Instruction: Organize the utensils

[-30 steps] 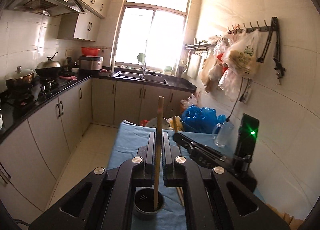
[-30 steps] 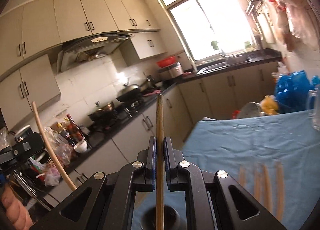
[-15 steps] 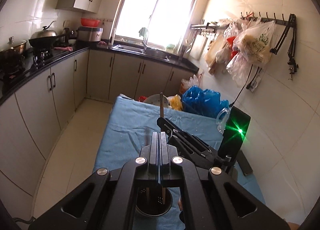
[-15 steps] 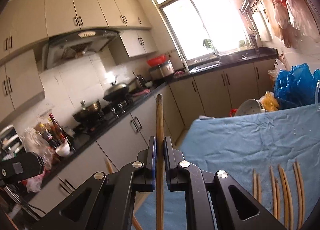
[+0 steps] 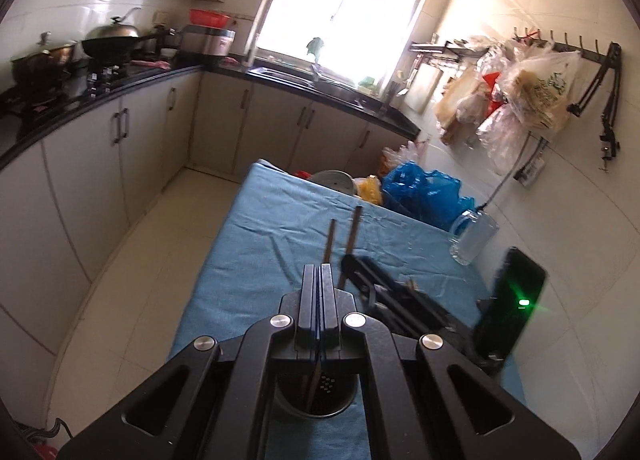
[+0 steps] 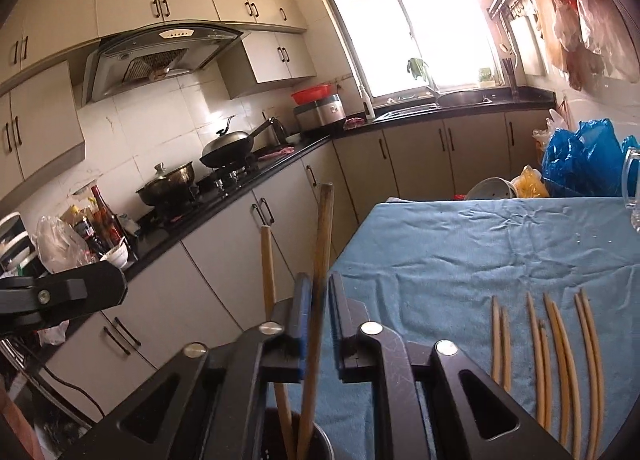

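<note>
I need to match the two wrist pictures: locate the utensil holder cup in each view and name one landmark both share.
Left wrist: utensil holder cup at bottom centre, below the shut left gripper.
Right wrist: cup at bottom edge, left of centre, two chopsticks standing in it.
Shared landmark: blue plastic bag beyond the table.

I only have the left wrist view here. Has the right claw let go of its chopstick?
Observer: Yes. In the right wrist view the right claw stands open, and the chopstick between its fingers leans free in the holder.
Operator: Any chopsticks left on the table? I can't see any.
Observer: About eight loose chopsticks lie on the blue cloth, to the right of that claw.
Operator: How are they laid out?
Observer: Side by side in roughly four pairs, running lengthwise away from the camera.
</note>
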`<state>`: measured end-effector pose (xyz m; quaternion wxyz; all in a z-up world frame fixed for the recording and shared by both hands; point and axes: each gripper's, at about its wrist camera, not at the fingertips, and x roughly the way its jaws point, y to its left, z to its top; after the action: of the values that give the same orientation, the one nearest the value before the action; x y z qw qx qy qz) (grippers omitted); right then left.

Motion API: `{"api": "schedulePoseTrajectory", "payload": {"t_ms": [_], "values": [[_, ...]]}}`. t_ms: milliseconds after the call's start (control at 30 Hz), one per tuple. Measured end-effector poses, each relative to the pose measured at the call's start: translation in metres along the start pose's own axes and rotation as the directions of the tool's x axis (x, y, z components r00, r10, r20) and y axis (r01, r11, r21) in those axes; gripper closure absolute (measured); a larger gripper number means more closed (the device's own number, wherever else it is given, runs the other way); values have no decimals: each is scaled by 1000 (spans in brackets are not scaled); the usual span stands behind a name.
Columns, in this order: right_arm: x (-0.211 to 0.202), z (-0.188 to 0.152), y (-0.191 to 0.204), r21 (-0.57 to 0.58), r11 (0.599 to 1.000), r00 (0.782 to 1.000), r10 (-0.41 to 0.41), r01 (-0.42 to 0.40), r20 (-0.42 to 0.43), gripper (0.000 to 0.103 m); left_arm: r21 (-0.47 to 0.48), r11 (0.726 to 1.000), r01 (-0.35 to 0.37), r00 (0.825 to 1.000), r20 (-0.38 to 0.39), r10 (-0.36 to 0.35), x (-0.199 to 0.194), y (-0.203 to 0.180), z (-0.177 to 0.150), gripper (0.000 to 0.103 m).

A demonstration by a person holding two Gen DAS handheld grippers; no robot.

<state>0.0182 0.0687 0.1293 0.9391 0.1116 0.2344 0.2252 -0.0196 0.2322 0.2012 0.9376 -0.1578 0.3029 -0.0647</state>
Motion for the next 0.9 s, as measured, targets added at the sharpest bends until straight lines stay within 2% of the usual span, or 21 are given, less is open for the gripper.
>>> {"api": "schedulePoseTrajectory", "payload": {"t_ms": [33, 67, 200, 267, 300, 400, 500, 600, 733, 800, 900], "values": [[-3, 0, -1, -1, 1000, 1000, -4, 4, 4, 66, 0, 1000, -9, 1000, 5, 9, -3, 1, -2, 103], [-11, 0, -4, -3, 1000, 1000, -15, 15, 13, 63, -1, 1000, -14, 1000, 8, 14, -6, -1, -4, 103], [-44, 3, -21, -12, 998, 998, -55, 56, 31, 57, 0, 1000, 2, 1000, 2, -2, -13, -11, -13, 102], [-64, 3, -40, -1, 996, 995, -90, 90, 37, 50, 10, 1000, 17, 1000, -9, -16, -13, -22, -21, 100], [-75, 3, -52, 9, 994, 993, -111, 111, 36, 46, 18, 999, 28, 999, -20, -27, -12, -29, -26, 96], [-102, -4, -98, 47, 978, 979, -205, 204, 5, 44, 36, 997, 74, 996, -59, -72, -4, -54, -43, 86], [-122, -18, -148, 97, 947, 951, -303, 307, -59, 44, 63, 991, 114, 988, -115, -106, 15, -82, -64, 86], [-134, -37, -188, 147, 926, 934, -330, 348, -135, 44, 73, 988, 140, 975, -184, -124, 41, -108, -86, 86], [-135, -57, -213, 166, 920, 924, -318, 355, -214, 44, 124, 988, 92, 969, -240, -60, 82, -136, -116, 86], [-131, -66, -219, 160, 930, 925, -285, 330, -250, 44, 170, 985, 36, 966, -258, 10, 103, -143, -129, 87], [-124, -78, -221, 126, 949, 924, -243, 290, -296, 52, 239, 969, -62, 960, -250, 123, 129, -145, -142, 93]]}}
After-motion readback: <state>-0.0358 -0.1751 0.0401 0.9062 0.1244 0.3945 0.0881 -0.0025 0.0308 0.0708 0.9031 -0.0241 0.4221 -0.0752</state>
